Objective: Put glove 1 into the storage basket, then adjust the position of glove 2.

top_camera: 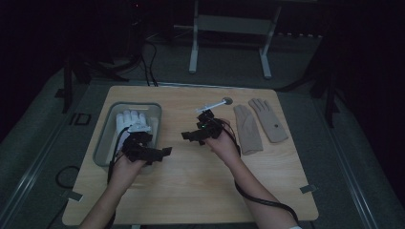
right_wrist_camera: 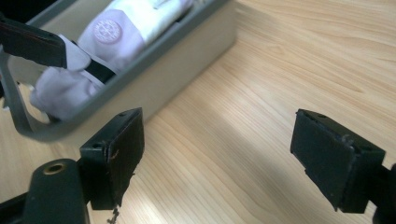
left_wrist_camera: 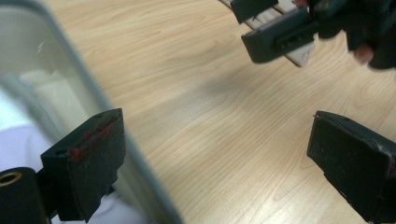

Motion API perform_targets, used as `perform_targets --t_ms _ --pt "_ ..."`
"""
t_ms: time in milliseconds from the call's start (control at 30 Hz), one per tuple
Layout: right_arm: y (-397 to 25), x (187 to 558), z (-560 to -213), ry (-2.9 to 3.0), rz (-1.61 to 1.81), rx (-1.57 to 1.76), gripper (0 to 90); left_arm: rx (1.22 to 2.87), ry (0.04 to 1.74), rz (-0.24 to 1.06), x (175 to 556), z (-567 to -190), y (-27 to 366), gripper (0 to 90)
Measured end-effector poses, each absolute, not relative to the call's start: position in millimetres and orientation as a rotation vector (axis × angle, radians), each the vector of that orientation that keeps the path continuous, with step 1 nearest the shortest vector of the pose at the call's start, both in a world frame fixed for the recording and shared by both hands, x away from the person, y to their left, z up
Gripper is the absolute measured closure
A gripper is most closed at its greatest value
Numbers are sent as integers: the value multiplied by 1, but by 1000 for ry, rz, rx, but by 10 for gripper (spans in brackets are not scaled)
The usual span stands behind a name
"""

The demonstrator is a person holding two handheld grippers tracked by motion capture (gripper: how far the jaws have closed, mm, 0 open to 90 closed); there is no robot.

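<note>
Left gripper (top_camera: 162,151) wide open and empty by the grey tray's (top_camera: 106,128) near rim, white gloves (top_camera: 130,122) lying inside the tray, right gripper (top_camera: 187,136) wide open and empty over bare wooden table (top_camera: 200,176), two beige gloves (top_camera: 258,125) flat beside it

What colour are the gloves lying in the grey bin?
White. The gloves show best in the right gripper view, inside the bin.

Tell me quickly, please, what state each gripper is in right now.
Left gripper: open, holding nothing, one jaw over the grey tray.
Right gripper: open, holding nothing, above the table.
</note>
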State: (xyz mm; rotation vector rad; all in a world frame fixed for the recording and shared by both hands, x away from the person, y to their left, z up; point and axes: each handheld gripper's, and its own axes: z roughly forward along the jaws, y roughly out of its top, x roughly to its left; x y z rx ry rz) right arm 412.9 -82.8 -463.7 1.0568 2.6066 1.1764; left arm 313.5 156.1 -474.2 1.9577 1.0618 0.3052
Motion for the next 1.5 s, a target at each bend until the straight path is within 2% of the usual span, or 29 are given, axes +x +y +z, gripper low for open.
perform_targets --t_ms 300,600,967,1100,1300,1500 --pt "-125 408 -467 2553 1153 1085 171 1978 969 281 312 -490 119 49" --pt "-154 402 -480 2528 1126 1081 162 1983 922 242 309 -516 99 49" --pt "-180 392 -497 2532 1141 1021 153 1976 855 228 307 -553 87 50" --pt "-197 386 -502 2546 1145 1012 142 1961 878 216 307 -563 86 50" --pt "-227 383 -504 2538 1172 1082 108 1954 866 239 305 -569 86 50" --pt "-249 387 -507 2488 1113 1101 137 1987 847 261 301 -573 85 50"
